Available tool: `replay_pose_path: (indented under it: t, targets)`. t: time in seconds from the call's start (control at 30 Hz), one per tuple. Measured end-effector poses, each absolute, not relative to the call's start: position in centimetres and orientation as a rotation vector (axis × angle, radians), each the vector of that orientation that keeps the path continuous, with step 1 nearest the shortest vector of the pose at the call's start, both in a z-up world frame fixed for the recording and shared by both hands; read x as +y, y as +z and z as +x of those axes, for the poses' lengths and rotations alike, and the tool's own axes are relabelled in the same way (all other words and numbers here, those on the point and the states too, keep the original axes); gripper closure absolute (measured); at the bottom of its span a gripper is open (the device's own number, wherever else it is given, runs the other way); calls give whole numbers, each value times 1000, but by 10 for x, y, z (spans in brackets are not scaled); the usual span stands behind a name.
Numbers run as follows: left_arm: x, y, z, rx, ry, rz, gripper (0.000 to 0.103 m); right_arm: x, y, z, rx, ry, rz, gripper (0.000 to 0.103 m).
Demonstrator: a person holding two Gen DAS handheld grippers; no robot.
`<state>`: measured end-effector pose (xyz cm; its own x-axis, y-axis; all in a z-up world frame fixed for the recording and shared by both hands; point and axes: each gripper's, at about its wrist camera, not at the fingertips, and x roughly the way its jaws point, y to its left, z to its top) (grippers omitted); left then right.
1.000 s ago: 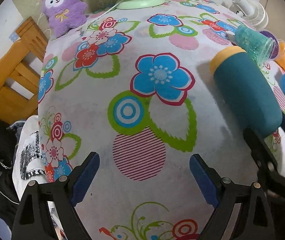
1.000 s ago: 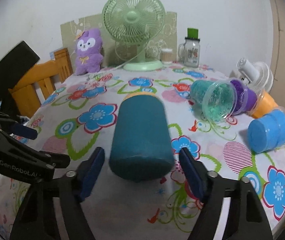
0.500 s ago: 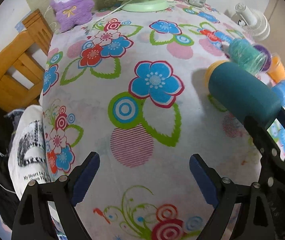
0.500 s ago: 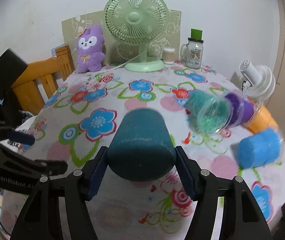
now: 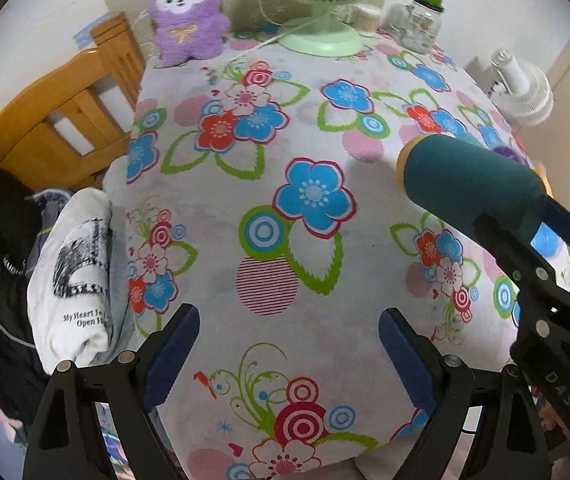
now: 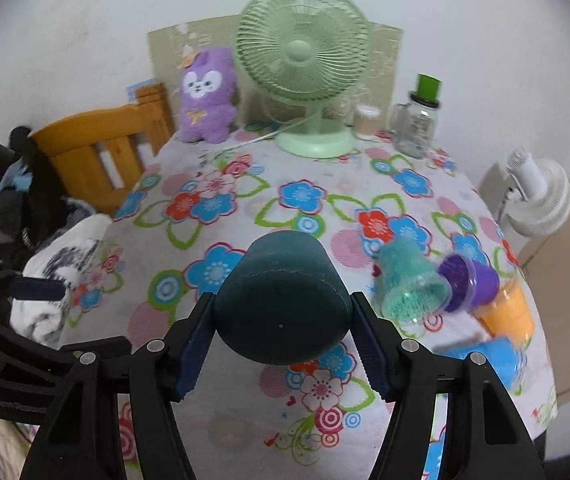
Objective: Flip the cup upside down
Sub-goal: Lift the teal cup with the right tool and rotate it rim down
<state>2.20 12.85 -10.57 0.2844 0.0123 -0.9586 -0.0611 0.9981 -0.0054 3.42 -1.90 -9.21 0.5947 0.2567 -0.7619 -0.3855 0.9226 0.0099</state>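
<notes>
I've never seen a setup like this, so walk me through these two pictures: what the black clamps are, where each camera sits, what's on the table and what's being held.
No robot here: a person holds a hand-operated gripper in each hand, and each carries a wide-angle camera looking out along its two fingers.

In the left camera's view, the left gripper has its jaws wide apart, holding nothing above the flowered tablecloth.

In the right camera's view, the right gripper has its jaws closed on a dark teal cup, lifted on its side, base toward the camera.

On the table are a green fan, a purple plush toy, a glass jar and several small coloured cups lying tipped over.
</notes>
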Motion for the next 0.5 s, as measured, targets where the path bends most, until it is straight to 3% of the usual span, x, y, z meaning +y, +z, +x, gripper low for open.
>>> replay_pose_path:
  t: [0.5]
  targets:
    - [161, -103, 25, 1274, 145, -175, 10, 18, -76, 71, 1015, 498, -247, 36]
